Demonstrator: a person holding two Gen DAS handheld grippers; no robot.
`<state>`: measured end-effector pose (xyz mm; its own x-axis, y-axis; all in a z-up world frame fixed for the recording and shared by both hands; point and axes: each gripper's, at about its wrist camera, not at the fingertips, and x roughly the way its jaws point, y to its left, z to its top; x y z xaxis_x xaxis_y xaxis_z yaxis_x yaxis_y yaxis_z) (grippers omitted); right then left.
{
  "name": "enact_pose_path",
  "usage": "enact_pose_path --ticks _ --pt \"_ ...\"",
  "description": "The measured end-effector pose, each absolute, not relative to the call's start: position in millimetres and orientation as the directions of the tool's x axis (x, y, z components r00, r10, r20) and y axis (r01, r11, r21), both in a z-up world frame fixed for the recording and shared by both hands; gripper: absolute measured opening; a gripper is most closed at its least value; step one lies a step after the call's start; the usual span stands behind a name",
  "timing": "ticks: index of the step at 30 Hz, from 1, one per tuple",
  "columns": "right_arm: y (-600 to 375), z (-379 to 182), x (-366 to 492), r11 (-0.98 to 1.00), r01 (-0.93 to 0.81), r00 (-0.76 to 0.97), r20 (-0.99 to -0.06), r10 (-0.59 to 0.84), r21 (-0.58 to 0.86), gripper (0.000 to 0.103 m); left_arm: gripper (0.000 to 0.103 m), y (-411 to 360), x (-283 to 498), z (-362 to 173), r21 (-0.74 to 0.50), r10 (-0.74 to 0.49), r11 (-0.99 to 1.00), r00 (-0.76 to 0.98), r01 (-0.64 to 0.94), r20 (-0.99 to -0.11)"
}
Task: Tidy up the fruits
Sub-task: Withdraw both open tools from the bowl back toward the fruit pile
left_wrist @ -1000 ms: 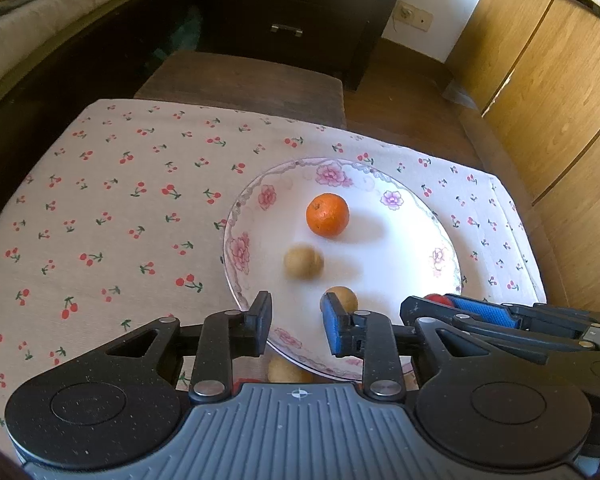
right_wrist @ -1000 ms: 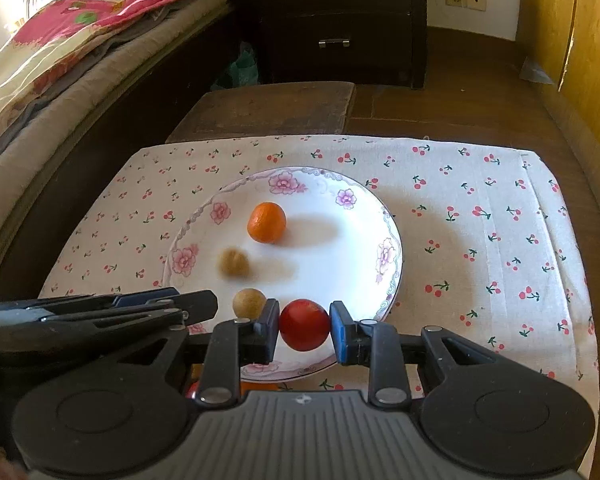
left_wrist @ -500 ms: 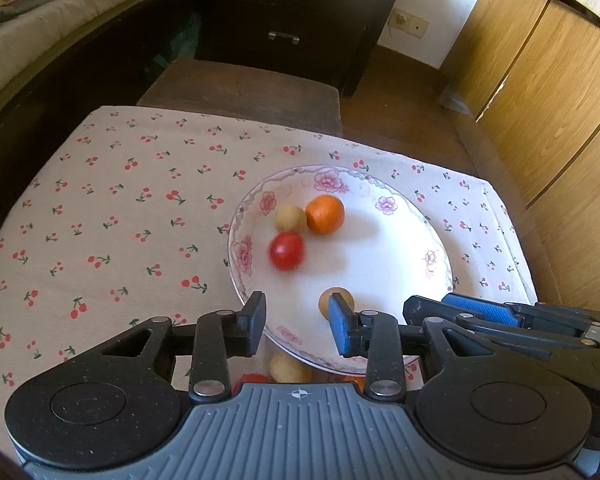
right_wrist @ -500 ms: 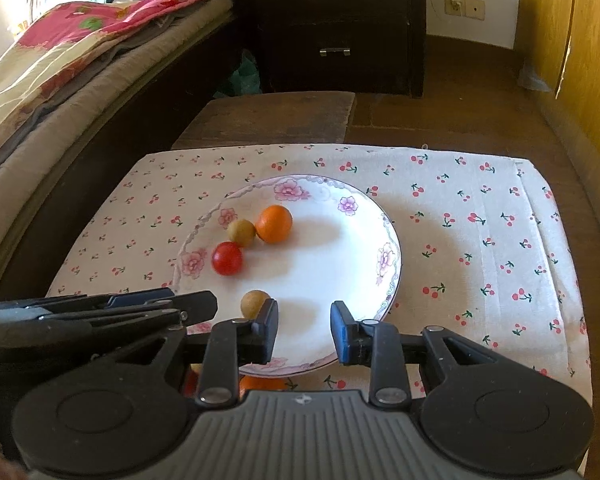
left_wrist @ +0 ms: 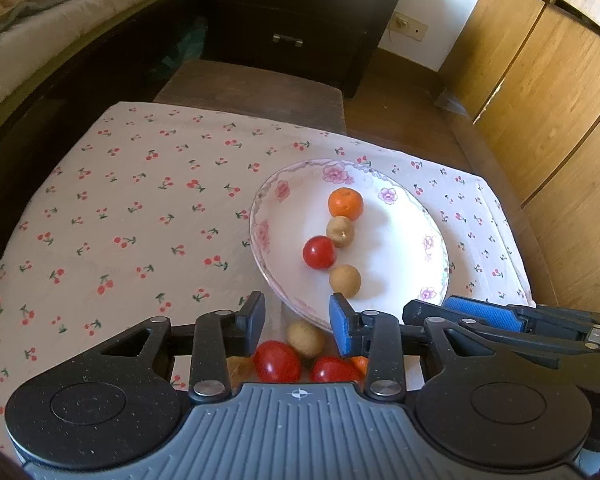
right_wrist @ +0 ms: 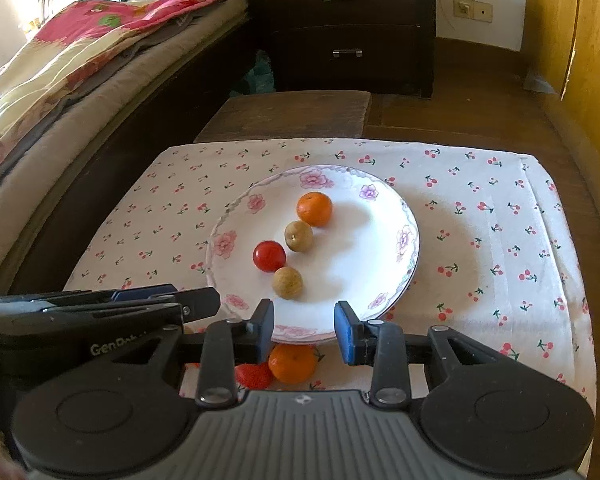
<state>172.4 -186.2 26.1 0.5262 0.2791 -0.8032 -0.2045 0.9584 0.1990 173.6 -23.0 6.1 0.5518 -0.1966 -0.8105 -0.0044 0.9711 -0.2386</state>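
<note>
Round fruits lay loose on the plate (right_wrist: 400, 216) and beside it on the bench; both grippers' jaws stood open, empty. A careless pinch might have rolled the tomato (left_wrist: 277, 361) away.

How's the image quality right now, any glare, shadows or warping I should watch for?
Left wrist view: sharp; sunlight washes out the plate, fruit shadows fall rightward, the wardrobe edges bow from fisheye. Right wrist view: plate also bright, the orange casts a soft shadow, the bed upper left is overexposed.
</note>
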Motion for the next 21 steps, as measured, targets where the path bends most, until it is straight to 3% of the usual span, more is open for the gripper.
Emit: enact_pose_path --ticks 21 --pt "-157.4 6.7 129.7 0.947 -0.246 0.452 -0.84 0.3 0.206 0.037 0.051 -2.9 142.0 6.3 -0.247 -0.2 0.969 0.534 -0.017 -0.821"
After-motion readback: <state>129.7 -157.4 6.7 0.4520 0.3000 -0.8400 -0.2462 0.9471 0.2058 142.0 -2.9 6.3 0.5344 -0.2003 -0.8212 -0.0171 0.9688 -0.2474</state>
